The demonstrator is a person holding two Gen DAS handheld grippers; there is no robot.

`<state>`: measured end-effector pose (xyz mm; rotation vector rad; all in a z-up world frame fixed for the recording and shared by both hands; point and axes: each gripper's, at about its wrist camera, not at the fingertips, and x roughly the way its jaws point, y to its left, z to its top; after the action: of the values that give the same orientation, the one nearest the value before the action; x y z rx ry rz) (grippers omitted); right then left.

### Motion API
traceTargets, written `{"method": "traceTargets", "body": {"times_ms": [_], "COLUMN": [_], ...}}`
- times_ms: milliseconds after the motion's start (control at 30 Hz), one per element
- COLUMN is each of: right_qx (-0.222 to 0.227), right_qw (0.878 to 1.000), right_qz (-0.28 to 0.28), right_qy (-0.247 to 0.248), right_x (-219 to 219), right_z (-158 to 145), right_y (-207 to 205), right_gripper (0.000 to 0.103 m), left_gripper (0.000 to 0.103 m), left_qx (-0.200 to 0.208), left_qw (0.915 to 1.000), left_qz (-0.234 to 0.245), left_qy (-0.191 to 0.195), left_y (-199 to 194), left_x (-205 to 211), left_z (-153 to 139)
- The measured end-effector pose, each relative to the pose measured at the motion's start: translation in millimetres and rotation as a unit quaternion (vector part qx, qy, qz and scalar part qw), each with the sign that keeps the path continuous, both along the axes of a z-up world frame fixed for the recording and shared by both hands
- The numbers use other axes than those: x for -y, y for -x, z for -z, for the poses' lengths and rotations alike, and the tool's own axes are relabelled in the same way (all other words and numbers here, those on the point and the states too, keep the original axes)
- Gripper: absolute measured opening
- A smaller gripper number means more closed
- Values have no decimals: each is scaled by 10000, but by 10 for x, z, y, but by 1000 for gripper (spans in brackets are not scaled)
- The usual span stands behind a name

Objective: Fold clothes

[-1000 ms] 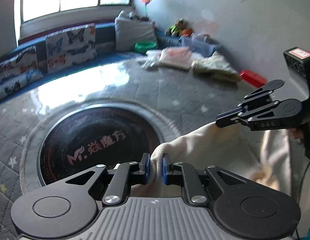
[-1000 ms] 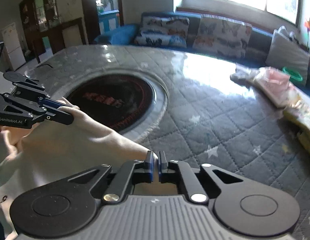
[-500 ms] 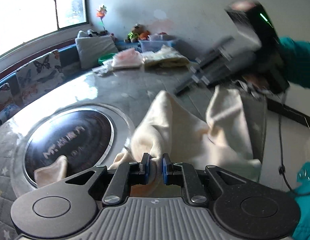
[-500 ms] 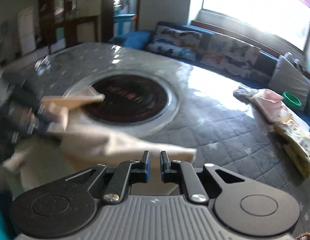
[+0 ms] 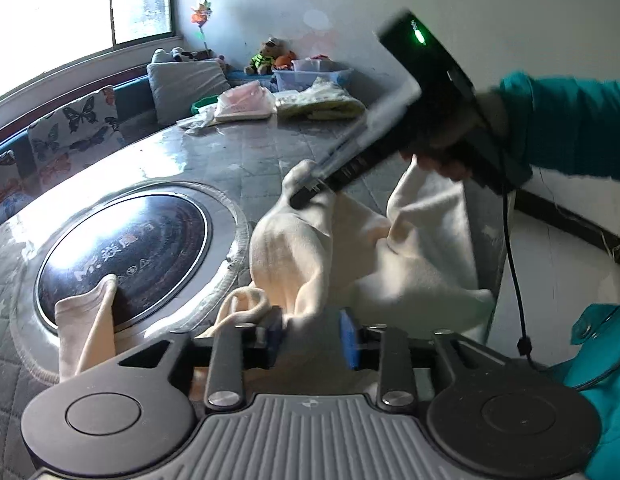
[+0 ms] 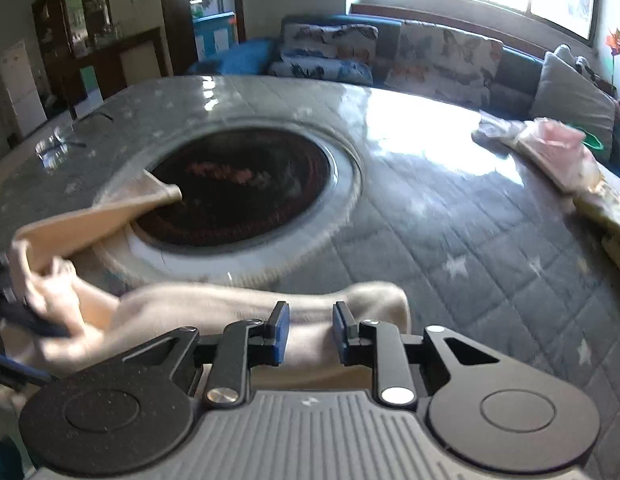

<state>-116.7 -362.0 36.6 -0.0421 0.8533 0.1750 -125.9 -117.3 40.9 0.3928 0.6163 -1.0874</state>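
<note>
A cream garment (image 5: pixel 350 248) lies bunched at the near edge of the table, and one sleeve (image 5: pixel 85 320) reaches onto the black round inset (image 5: pixel 141 248). My left gripper (image 5: pixel 312 336) has its jaws opening; a fold of the cloth hangs loose between the blue pads. My right gripper (image 6: pixel 310 332) is also opening, its pads apart over the cream garment (image 6: pixel 213 308). In the left wrist view the right gripper (image 5: pixel 303 196) is blurred, tip down on the cloth, held by a hand in a teal sleeve (image 5: pixel 570 128). The left gripper (image 6: pixel 17 312) is a blur at the left edge.
The table (image 6: pixel 450 240) has a grey quilted cover with stars and a steel-ringed black inset (image 6: pixel 237 184). Folded clothes (image 5: pixel 245 100) and a plastic box (image 5: pixel 310 76) sit at its far side. Butterfly cushions (image 5: pixel 73 128) line a bench behind. A cable (image 5: pixel 514 260) hangs past the table's right edge.
Both grippers were shut on the cream garment and have parted their pads. The garment, held stretched between them before, has come down onto the table, a sleeve landing on the black inset.
</note>
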Motion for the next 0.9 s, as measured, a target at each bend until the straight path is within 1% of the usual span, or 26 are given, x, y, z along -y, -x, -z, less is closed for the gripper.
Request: {"method": "traceTargets", "body": {"times_ms": [67, 133, 200, 267, 333, 433, 500, 533, 567, 600, 633, 667, 733, 800, 833, 900], "right_qx": [-37, -51, -48, -13, -8, -26, -3, 8, 9, 5, 2, 1, -2, 4, 15, 52], "right_qw": [10000, 10000, 9999, 9999, 9999, 9999, 9999, 9999, 9999, 9999, 9999, 9999, 9999, 10000, 10000, 9999], "right_qz": [38, 83, 88, 113, 116, 143, 147, 142, 136, 130, 122, 114, 103, 86, 83, 87], "right_qy": [-2, 0, 16, 26, 46, 65, 57, 60, 61, 60, 58, 54, 31, -23, -50, -105], "right_x": [21, 27, 23, 10, 7, 24, 30, 33, 35, 36, 37, 38, 49, 72, 83, 107], "right_z": [27, 40, 54, 53, 57, 79, 83, 81, 80, 78, 75, 71, 65, 46, 32, -1], "right_y": [69, 123, 163, 204, 238, 288, 311, 320, 324, 327, 327, 327, 329, 333, 335, 336], "right_gripper": [27, 29, 29, 30, 33, 34, 34, 34, 35, 35, 35, 35, 36, 38, 41, 42], "left_gripper": [49, 53, 57, 66, 69, 68, 66, 54, 39, 35, 21, 14, 12, 12, 11, 11], "left_qx": [-73, -144, -120, -127, -337, -705, -802, -859, -930, -983, -1010, -1015, -976, -821, -716, -579], "left_qw": [9997, 9989, 9975, 9946, 9895, 9842, 9849, 9855, 9857, 9853, 9852, 9851, 9862, 9896, 9915, 9940], "left_qz": [-133, -300, -555, -918, -1291, -1521, -1463, -1414, -1386, -1387, -1386, -1385, -1327, -1150, -1062, -919], "left_qy": [164, 322, 412, 471, 552, 563, 473, 378, 256, 149, 73, 54, 162, 261, 240, 143], "left_y": [12, 5, -29, -99, -237, -420, -449, -456, -456, -454, -452, -441, -378, -295, -239, -139], "left_x": [-74, -135, -163, -163, -155, -97, -19, 25, 64, 83, 86, 70, -17, -117, -158, -230], "left_z": [-80, -174, -266, -340, -385, -374, -326, -293, -252, -203, -164, -139, -130, -150, -144, -102]}}
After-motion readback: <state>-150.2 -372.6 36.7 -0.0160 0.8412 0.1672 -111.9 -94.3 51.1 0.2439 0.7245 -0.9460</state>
